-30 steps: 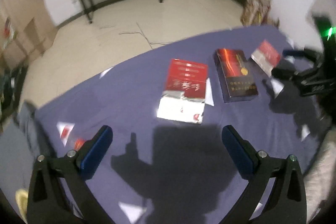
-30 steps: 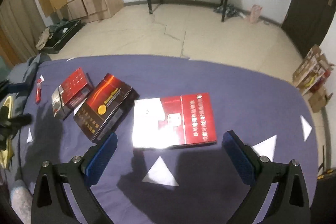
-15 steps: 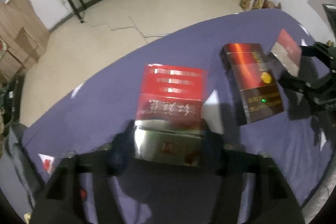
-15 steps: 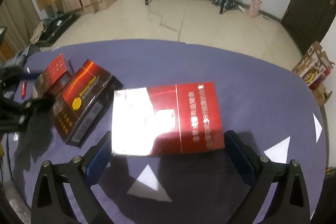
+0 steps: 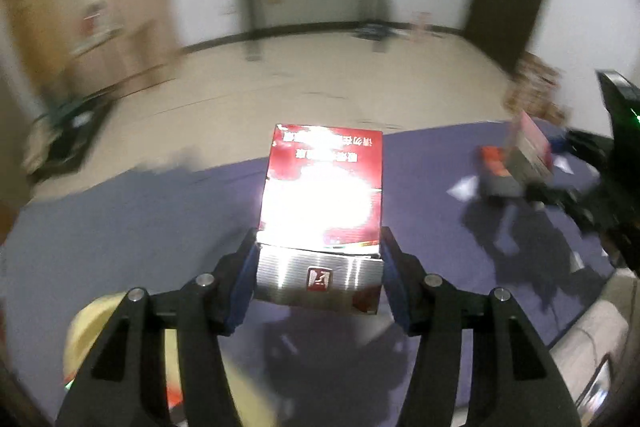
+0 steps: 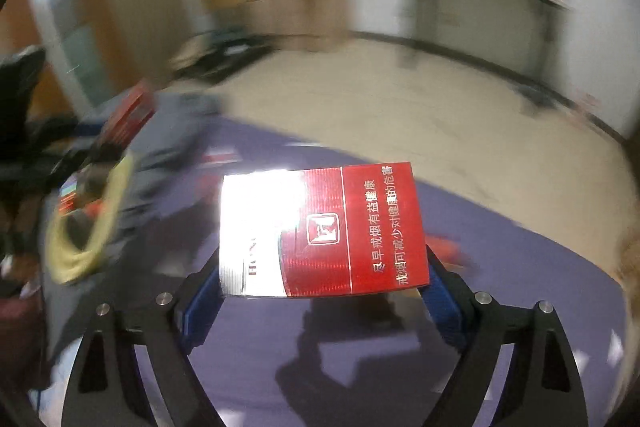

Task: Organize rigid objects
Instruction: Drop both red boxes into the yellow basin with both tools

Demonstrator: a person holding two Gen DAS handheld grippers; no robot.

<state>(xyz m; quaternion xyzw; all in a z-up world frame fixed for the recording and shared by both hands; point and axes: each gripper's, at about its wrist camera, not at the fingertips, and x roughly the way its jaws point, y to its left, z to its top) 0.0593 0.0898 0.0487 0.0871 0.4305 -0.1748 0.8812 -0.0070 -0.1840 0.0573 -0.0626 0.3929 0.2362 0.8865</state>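
Note:
My left gripper [image 5: 318,269] is shut on a red and silver carton [image 5: 322,203] and holds it above the purple table [image 5: 120,227]. My right gripper [image 6: 324,291] is shut on a second red and silver carton [image 6: 324,231], also lifted off the table [image 6: 520,267]. In the left wrist view the other gripper shows at the right with a red carton [image 5: 528,147] in its jaws. In the right wrist view the other gripper shows blurred at the far left with a red carton [image 6: 130,115]. Both views are motion-blurred.
A dark box with a red end [image 5: 496,175] lies on the table at the right. A yellow ring-shaped thing [image 6: 80,227] lies at the table's left. White paper scraps [image 5: 462,189] lie on the cloth. The table's far edge drops to a beige floor.
Both grippers closed on cartons and lifted them off the table. Both views swung and now look more level across the room.

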